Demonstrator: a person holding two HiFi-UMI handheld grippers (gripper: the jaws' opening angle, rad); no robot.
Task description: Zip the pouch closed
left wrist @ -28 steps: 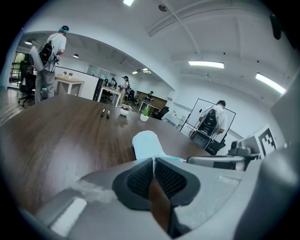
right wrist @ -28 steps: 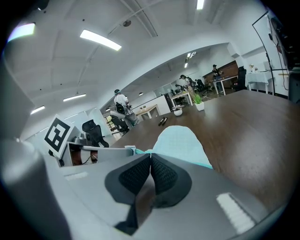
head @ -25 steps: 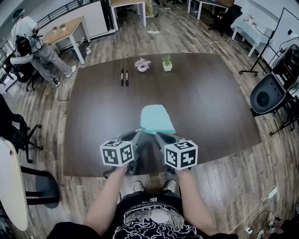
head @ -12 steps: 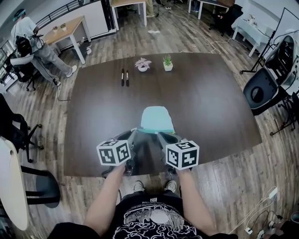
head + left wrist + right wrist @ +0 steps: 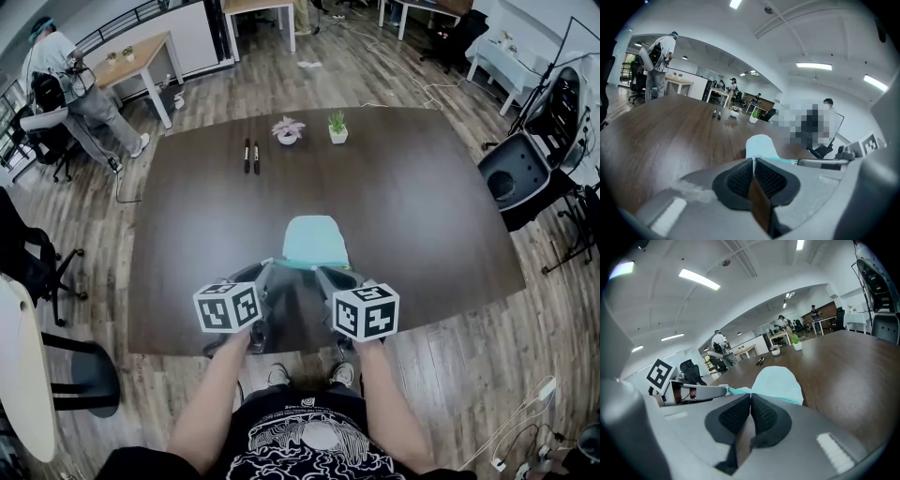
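Plainly, the pouch [image 5: 315, 240] is pale teal, round-ended.

Dark brown table [image 5: 403, 206] on grey wood-plank floor [image 5: 309, 84], ceiling strip lights [image 5: 813, 66] overhead

No legible text or numbers; only coded square markers on left gripper [image 5: 272, 270] and right gripper [image 5: 323, 272].

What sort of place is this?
Probably an open-plan office or lab: a large dark table, an office chair on wood-look flooring, and a desk farther back.
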